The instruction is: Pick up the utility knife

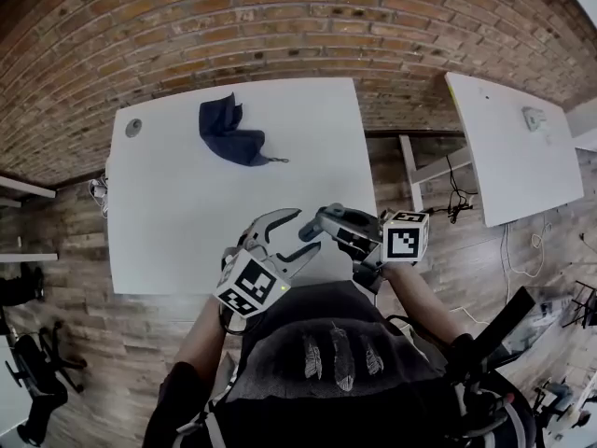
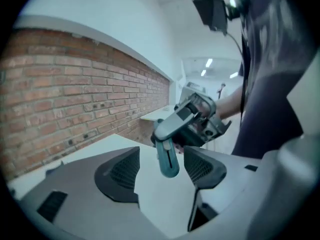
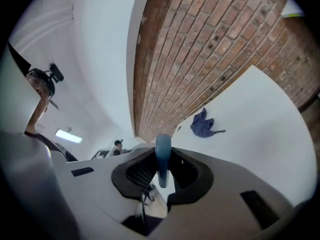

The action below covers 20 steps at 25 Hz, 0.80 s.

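The utility knife (image 3: pixel 163 144), with a teal-blue handle, stands upright between the pads of my right gripper (image 3: pixel 163 160), which is shut on it. In the left gripper view the same knife (image 2: pixel 167 159) hangs down from the right gripper (image 2: pixel 169 134), in line with the gap of my left gripper (image 2: pixel 161 176). That gripper's pads stand wide apart and touch nothing. In the head view the left gripper (image 1: pixel 304 231) and the right gripper (image 1: pixel 319 224) meet tip to tip above the front edge of the white table (image 1: pixel 177 222).
A dark blue cloth (image 1: pixel 229 134) lies at the far side of the table, also seen as the cloth (image 3: pixel 202 124) in the right gripper view. A small round grey disc (image 1: pixel 133 127) sits at the far left corner. A second white table (image 1: pixel 513 147) stands to the right, and a brick wall runs behind.
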Tool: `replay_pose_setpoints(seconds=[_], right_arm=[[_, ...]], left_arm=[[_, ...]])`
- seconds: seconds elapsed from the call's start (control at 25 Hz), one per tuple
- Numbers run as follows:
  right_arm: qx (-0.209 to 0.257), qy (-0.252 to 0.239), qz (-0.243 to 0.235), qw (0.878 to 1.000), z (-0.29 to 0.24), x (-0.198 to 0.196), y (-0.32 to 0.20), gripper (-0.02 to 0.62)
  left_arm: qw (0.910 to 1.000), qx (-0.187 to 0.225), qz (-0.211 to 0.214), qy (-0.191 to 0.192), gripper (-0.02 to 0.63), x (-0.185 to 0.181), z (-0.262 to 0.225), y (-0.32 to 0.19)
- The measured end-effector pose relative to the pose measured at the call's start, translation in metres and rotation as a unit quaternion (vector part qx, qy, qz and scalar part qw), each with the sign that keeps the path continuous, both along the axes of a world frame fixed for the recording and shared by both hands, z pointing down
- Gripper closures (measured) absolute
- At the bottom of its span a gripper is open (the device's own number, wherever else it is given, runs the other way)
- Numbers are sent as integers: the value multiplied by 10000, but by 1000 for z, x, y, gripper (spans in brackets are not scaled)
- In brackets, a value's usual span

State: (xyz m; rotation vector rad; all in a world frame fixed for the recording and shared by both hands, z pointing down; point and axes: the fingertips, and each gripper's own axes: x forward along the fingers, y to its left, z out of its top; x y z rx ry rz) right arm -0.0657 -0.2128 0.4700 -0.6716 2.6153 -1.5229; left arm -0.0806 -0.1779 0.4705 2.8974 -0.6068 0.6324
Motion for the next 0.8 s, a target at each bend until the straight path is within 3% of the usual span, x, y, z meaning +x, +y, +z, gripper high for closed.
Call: replay_pose_setpoints(seconds=[0.08,0.16,0.28,0.36,0.4,0.44,0.48,0.6,0.64,0.72,0.8], right_arm=[[147,325,-917,9952,-6,-6,15,525],[321,668,-2005,9769,-13,-11,35,525],[688,1376,-3251,9331,-16,-19,59,525],[973,1887,-3729,9033,-13,-18,67,525],[1067,2090,-3862,8921,-11,-16,69,525],[1122,2222,-3955,8841,-11,-13,70,525],[1163,2317,-4045,8770,-11,-10,71,526],[1331,2635,-4288,8538,-7,-3,75,525],[1408,2663,-4273,8525,-6,-1,73,525],[1657,2565,-3972,8654,-12,2,62,523],[1881,2392,-3468,8872,-21,7,48,516]], left_arm=[[9937,-664,61,905,348,-22,-25,-3],[9847,-847,252,1504,348,-24,-54,-11],[9811,-860,1084,1351,348,14,-66,-8],[9740,-1088,1628,1137,365,34,-61,2],[9700,-1205,1812,1085,404,39,-59,7],[9665,-1294,1942,1069,499,41,-58,12],[9640,-1344,2028,1075,533,43,-58,16],[9661,-1228,2062,953,544,50,-56,23],[9689,-1187,1946,966,546,51,-55,21],[9731,-1236,1381,1370,551,48,-61,8],[9631,-1427,508,2224,551,36,-74,-13]])
